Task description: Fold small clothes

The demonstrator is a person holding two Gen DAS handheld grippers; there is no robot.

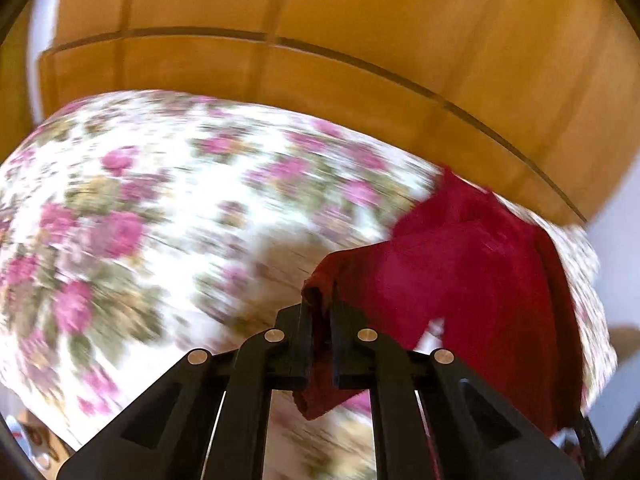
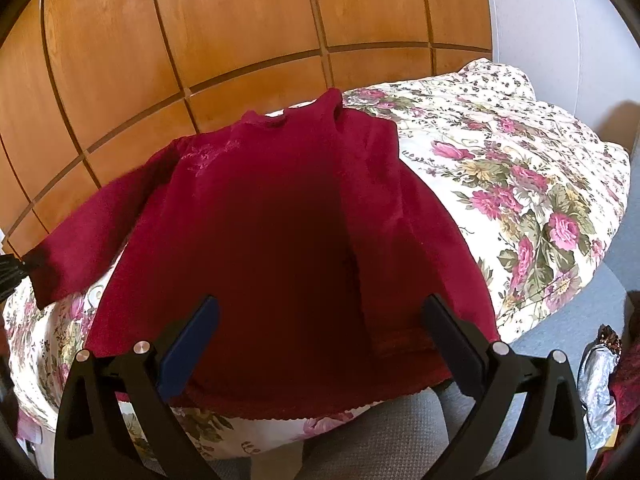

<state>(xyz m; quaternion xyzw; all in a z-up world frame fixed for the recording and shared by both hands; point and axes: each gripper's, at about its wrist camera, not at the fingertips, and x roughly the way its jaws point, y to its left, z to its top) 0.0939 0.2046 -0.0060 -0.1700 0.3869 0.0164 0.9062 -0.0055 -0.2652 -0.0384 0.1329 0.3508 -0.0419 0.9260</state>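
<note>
A: Where is your garment sitting?

B: Your red top (image 2: pixel 280 216) lies spread on the floral quilt (image 2: pixel 520 184), filling the centre of the right wrist view, neck toward the wooden panelled wall (image 2: pixel 200 32) at the top of the frame. One sleeve (image 2: pixel 88 228) stretches to the left edge of the frame; the other side looks folded in over the body.

A: And your left gripper (image 1: pixel 320 332)?

B: Its jaws are pinched nearly together on a bunch of red cloth at lower centre of the left wrist view, with the cloth trailing off to the right. That view is smeared with blur.

A: Your right gripper (image 2: pixel 320 340)?

B: Its jaws stand wide apart at the bottom of its frame, above the hem, gripping nothing. At the far right edge you have some silvery clutter (image 2: pixel 596 388); I cannot tell what it is.
</note>
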